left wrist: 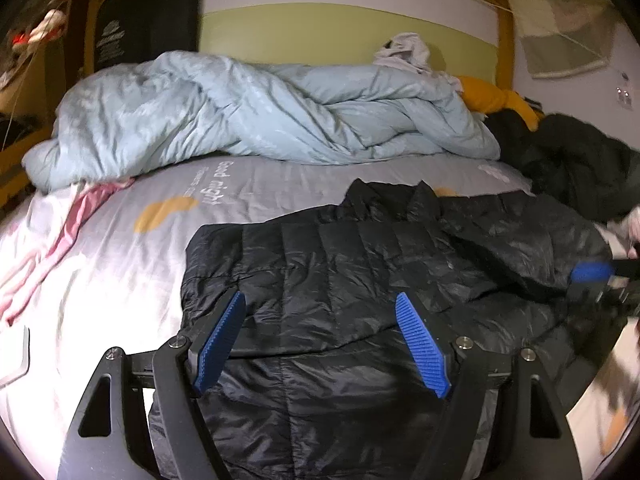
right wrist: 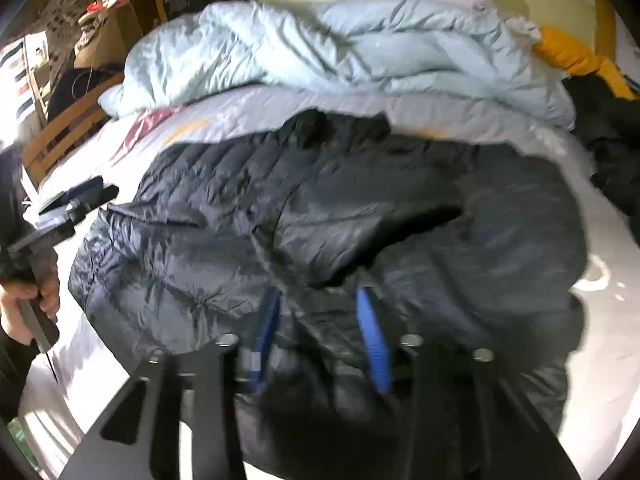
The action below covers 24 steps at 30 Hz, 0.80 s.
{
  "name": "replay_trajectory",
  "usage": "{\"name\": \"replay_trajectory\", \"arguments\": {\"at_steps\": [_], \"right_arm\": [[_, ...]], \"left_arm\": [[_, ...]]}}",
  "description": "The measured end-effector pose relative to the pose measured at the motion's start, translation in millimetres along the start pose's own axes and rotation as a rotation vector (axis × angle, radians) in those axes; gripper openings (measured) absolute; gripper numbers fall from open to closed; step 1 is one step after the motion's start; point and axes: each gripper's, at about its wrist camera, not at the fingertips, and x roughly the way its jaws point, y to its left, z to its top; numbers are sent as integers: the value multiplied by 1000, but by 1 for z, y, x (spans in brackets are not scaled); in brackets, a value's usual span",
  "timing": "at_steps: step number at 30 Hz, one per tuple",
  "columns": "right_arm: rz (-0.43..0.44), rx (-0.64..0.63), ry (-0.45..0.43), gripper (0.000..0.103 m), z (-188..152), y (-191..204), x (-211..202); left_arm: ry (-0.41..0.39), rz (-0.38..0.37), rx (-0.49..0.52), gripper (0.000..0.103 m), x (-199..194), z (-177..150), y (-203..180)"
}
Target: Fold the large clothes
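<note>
A black quilted puffer jacket (left wrist: 340, 264) (right wrist: 320, 208) lies spread on the bed, collar toward the headboard, one side folded over its middle. My left gripper (left wrist: 320, 298) hovers over the jacket's near left part; its blue pads stand wide apart with nothing pressed between them. It also shows at the left edge of the right wrist view, where a hand (right wrist: 36, 296) holds the left gripper (right wrist: 94, 191). My right gripper (right wrist: 318, 292) is blurred, low over the jacket's near hem. Its pads stand apart, the fabric lying under them. The right gripper (left wrist: 588, 282) also peeks in at the right edge.
A crumpled light-blue duvet (left wrist: 260, 108) fills the head of the bed. Pink cloth (left wrist: 60, 240) lies at the left, a yellow garment (left wrist: 496, 100) and a dark clothes pile (left wrist: 580, 160) at the right. The grey printed sheet (left wrist: 120, 260) and a wooden bed frame (right wrist: 60, 136) show.
</note>
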Motion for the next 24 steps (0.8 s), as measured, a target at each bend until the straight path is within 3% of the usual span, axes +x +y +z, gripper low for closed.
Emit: {"name": "replay_trajectory", "arguments": {"at_steps": [3, 7, 11, 13, 15, 17, 22, 24], "right_arm": [[-18, 9, -67, 53, 8, -8, -25], [-109, 98, -181, 73, 22, -35, -61], [-284, 185, -249, 73, 28, -77, -83], [-317, 237, -258, 73, 28, -100, -88], [-309, 286, -238, 73, 27, -120, -89], [-290, 308, -207, 73, 27, -132, -85], [-238, 201, 0, 73, 22, -131, -51], [-236, 177, 42, 73, 19, -127, -41]], "left_arm": [[-19, 43, 96, 77, -4, -5, -21], [-67, 21, 244, 77, -15, -8, -60], [29, -125, 147, 77, 7, 6, -70], [109, -257, 38, 77, 29, 19, -69], [179, -353, -75, 77, 53, 32, -70], [250, -396, -152, 77, 78, 45, -77], [360, -478, -162, 77, 125, 65, -113], [394, -491, -168, 77, 140, 67, -123]]}}
